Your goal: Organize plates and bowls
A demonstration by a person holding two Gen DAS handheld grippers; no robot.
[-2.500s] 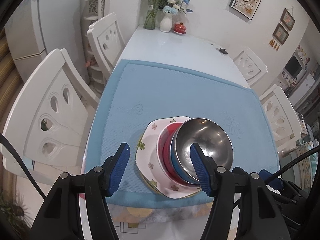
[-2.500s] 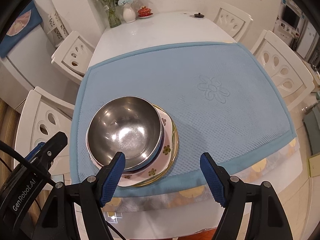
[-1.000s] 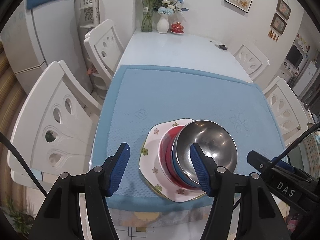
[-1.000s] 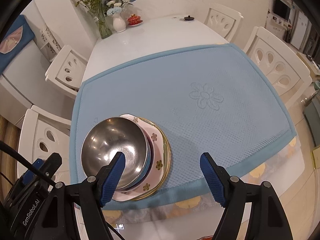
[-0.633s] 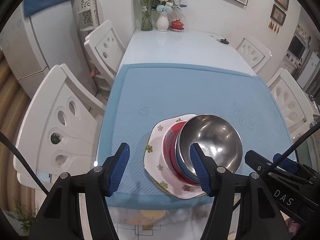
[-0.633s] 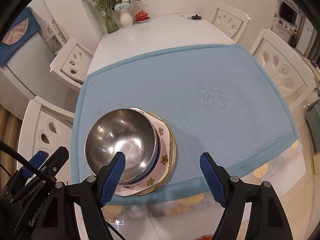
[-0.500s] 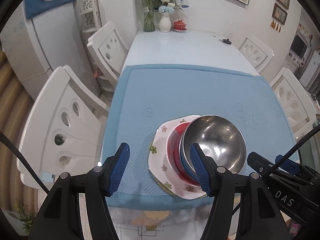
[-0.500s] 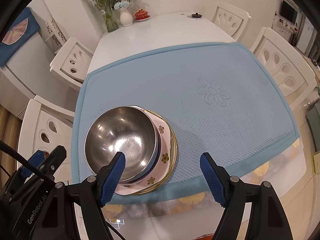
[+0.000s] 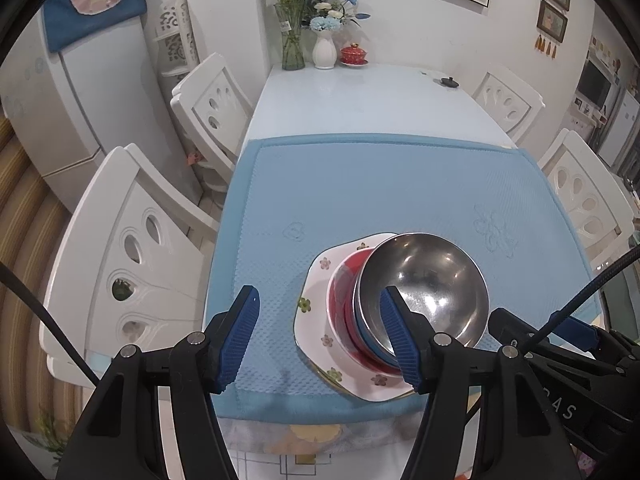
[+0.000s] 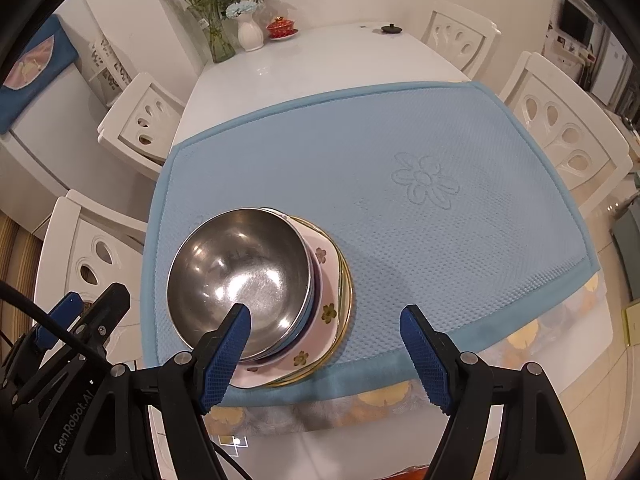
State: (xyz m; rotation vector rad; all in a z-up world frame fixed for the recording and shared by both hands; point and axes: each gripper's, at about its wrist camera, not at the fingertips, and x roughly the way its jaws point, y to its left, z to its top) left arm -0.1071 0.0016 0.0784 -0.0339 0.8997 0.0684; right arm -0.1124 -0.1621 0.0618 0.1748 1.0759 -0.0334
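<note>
A steel bowl (image 9: pixel 428 284) (image 10: pixel 240 276) sits on top of a stack: under it a blue bowl (image 9: pixel 366 330), a red bowl (image 9: pixel 342 300), and a white flowered plate (image 9: pixel 320 308) (image 10: pixel 326 312). The stack stands near the front edge of a blue mat (image 9: pixel 360 188) (image 10: pixel 400 184). My left gripper (image 9: pixel 320 336) is open and empty, above and in front of the stack's left side. My right gripper (image 10: pixel 326 350) is open and empty, above the stack's right side. Each gripper also shows at the other view's edge.
The white table (image 9: pixel 360 96) carries a glass vase of flowers (image 9: pixel 292 46), a white vase (image 9: pixel 324 50), a red lidded cup (image 9: pixel 354 54) and a small black lid (image 9: pixel 447 81) at its far end. White chairs (image 9: pixel 128 264) (image 10: pixel 560 136) stand along both sides. A fridge (image 9: pixel 72 80) stands left.
Both grippers have drifted back and up a little, so the stack sits slightly lower and farther right in the left view. The stack has not moved. Both stay open.
</note>
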